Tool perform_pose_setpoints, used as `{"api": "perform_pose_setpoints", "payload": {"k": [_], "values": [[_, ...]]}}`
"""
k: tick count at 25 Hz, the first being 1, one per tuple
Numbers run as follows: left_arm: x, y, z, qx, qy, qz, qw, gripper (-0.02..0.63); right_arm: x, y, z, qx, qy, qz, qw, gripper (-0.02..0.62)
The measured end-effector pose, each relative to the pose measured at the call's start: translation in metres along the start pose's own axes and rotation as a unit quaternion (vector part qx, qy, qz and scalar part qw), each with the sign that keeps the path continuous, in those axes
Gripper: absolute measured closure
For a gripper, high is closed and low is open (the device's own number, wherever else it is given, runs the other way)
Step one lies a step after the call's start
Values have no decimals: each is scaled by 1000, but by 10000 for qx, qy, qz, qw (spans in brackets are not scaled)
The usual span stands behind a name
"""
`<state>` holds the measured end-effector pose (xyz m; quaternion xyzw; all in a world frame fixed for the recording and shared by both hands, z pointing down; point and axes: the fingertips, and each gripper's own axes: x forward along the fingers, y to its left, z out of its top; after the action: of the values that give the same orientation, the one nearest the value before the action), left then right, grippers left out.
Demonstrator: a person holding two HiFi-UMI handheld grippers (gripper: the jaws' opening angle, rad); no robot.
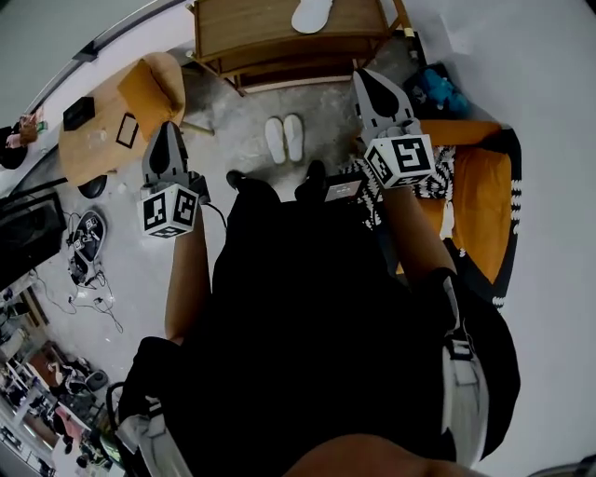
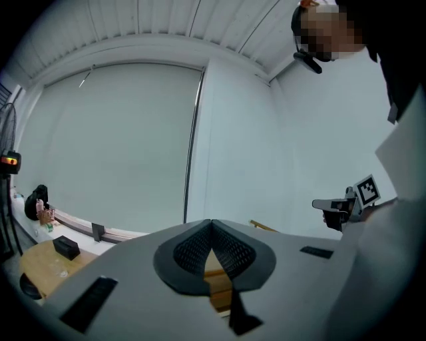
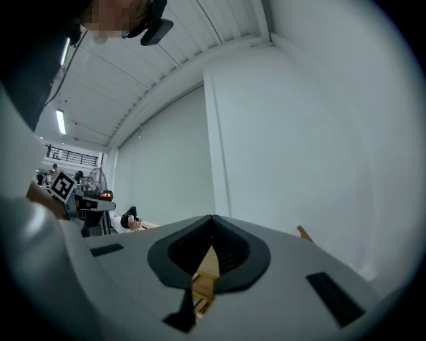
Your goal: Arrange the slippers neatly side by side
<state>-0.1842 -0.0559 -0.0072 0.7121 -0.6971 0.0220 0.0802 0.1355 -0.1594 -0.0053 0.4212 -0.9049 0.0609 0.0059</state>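
Note:
Two white slippers (image 1: 284, 139) lie side by side on the grey floor, toes pointing away from the person, just in front of the person's dark shoes. My left gripper (image 1: 168, 129) is held up at the left, shut and empty, well left of the pair. At the right my right gripper (image 1: 365, 76) is also raised, shut with nothing in it. In the left gripper view the left gripper (image 2: 212, 222) points at a pale wall, its jaws meeting at the tips. The right gripper (image 3: 212, 218) shows the same in its own view. Neither view shows the slippers.
A wooden bench (image 1: 279, 42) stands beyond the slippers with a white slipper-like object (image 1: 312, 14) on top. At the left is a round wooden table (image 1: 98, 140) carrying small black items. An orange cushion (image 1: 480, 200) lies at the right. Cables (image 1: 88, 247) lie on the floor at the left.

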Motion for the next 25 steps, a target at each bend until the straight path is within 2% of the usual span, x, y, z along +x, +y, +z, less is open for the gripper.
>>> {"api": "perform_pose_setpoints", "payload": {"k": [4,8,13,16,18,21,23,25], "values": [[-15,-2,0,2,66,-196,9998,591,5,35,-11,73,121,464,9988,564],[-31,-3,11,173,-164,-533,9983,591,-8,68,-5,-85,136,335,9993,563],[-81,-9,16,-218,-522,-1269,9903,591,-51,121,-1,-14,111,228,9997,563],[-131,-6,12,-182,-589,-1475,9871,591,-80,170,-13,-24,210,291,9994,563],[-160,8,7,-469,-603,-1461,9863,591,-91,202,-21,-94,278,355,9989,563],[-201,28,-3,-1371,-634,-1515,9769,591,-110,241,-34,-21,373,421,9984,563],[-226,33,-11,-1485,-637,-1529,9749,591,-127,261,-44,-6,428,397,9983,563],[-249,33,-23,-1357,-562,-1556,9768,591,-148,276,-51,-28,438,269,9987,563]]}}
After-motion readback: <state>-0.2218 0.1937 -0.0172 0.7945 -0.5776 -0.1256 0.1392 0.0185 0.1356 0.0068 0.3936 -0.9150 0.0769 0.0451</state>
